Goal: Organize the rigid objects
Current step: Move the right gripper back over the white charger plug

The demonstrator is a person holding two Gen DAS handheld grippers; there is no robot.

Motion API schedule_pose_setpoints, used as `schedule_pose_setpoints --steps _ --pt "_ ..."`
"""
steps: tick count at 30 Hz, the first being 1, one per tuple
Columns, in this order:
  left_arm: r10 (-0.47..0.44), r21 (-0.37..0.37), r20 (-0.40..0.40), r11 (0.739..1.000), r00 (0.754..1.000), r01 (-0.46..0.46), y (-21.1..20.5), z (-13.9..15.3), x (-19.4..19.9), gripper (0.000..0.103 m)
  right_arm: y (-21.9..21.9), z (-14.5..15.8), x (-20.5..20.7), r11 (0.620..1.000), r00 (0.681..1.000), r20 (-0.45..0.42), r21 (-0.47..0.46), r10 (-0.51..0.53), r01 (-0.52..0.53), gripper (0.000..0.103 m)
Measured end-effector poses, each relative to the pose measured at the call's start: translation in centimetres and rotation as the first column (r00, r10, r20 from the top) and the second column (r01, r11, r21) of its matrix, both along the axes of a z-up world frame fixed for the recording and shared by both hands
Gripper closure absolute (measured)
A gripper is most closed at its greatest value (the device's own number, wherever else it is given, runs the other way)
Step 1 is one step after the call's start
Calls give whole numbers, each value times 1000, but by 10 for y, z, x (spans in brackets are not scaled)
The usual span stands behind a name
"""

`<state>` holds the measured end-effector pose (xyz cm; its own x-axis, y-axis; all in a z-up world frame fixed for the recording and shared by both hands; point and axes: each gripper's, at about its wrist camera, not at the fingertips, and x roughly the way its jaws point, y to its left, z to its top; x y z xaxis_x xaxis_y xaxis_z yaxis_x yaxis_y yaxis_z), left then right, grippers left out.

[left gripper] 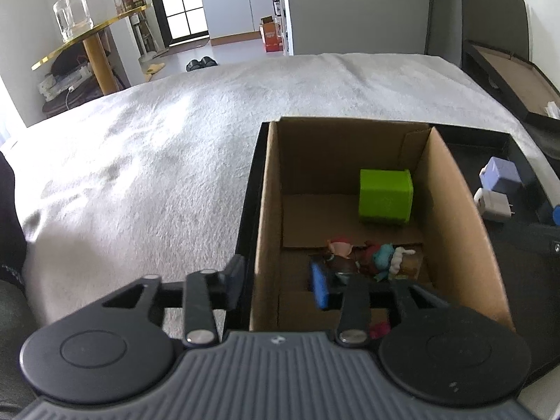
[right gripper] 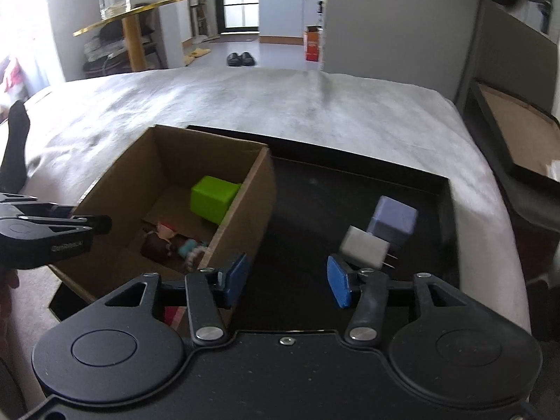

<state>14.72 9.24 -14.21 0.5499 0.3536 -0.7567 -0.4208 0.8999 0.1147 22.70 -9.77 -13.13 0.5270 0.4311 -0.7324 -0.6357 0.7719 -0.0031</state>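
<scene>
The white charger, light, stiff and smooth, is best gripped across its flat sides; both the right gripper and left gripper are released, nothing held.

At the bottom of the frame the right claw stands with its blue pads apart and nothing between them. Just beyond its right pad a white charger plug lies on the black tray, touching a lilac cube behind it. Left of centre a cardboard box holds a green block and small figurines. The left claw reaches in from the left edge beside the box. All rest on a bed with a pale cover.
</scene>
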Motion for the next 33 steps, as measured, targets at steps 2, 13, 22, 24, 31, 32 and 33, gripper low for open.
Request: schedule_pose_setpoints --steps 2,13,22,24,31,32,33 --pt "1 2 4 1000 1000 -1 -1 3 0 49 -9 -2 2 1000 1000 -6 7 -16 16 49" --pt "7 34 -14 999 1000 -6 -7 10 8 28 -43 -15 13 997 997 0 26 -79 79 23" --pt "19 63 -49 998 999 -16 -10 7 19 27 -53 -30 33 991 993 -15 67 -115 116 16" --pt "18 72 -63 997 998 -13 -12 5 21 27 -55 -36 39 989 992 -27 81 -122 124 14" --pt "28 88 -103 996 994 -19 -12 0 31 27 -55 -53 58 981 985 -88 112 -149 159 6" --pt "29 91 -107 996 994 -19 -12 -1 33 27 -54 -55 59 980 984 -95 112 -153 163 6" --pt "28 96 -112 995 993 -17 -12 -2 35 27 -53 -57 62 979 982 -104 112 -157 168 6"
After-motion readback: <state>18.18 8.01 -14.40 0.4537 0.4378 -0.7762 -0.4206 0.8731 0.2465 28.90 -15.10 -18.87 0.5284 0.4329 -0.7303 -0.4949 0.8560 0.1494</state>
